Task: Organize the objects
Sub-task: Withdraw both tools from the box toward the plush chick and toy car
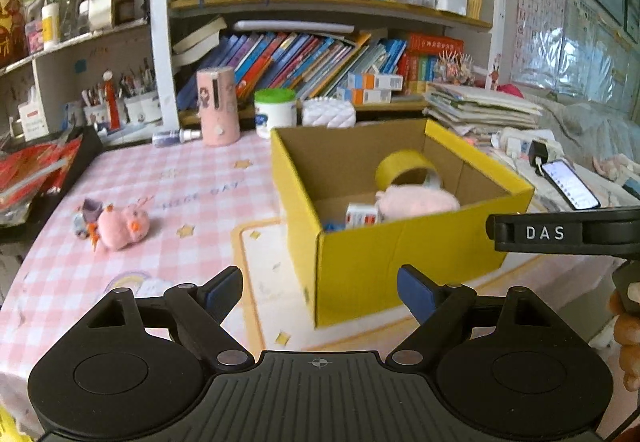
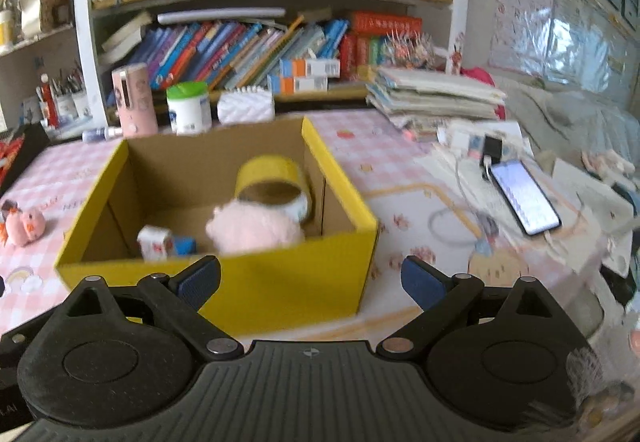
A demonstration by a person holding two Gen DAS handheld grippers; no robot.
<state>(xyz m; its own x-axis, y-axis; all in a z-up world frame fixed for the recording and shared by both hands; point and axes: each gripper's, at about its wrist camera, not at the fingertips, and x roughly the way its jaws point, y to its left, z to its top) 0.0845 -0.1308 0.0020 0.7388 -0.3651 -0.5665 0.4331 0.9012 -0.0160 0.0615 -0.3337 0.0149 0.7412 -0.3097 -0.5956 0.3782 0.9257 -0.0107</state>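
A yellow cardboard box (image 1: 400,262) (image 2: 280,282) stands open on the pink checked tablecloth. Inside lie a yellow tape roll (image 1: 404,168) (image 2: 272,178), a pink plush (image 1: 420,202) (image 2: 256,230) and a small white carton (image 1: 360,216) (image 2: 154,244). A small pink plush toy (image 1: 120,224) (image 2: 26,226) lies on the cloth left of the box. My left gripper (image 1: 320,292) is open and empty, in front of the box's near left corner. My right gripper (image 2: 310,278) is open and empty, just before the box's front wall.
Behind the box stand a pink cylinder (image 1: 218,106), a green-lidded jar (image 1: 275,112) and a white quilted pouch (image 1: 329,112). A lit phone (image 2: 524,196) on a cable lies to the right, by a paper stack (image 2: 432,94). Bookshelves fill the back. Red books (image 1: 28,170) lie left.
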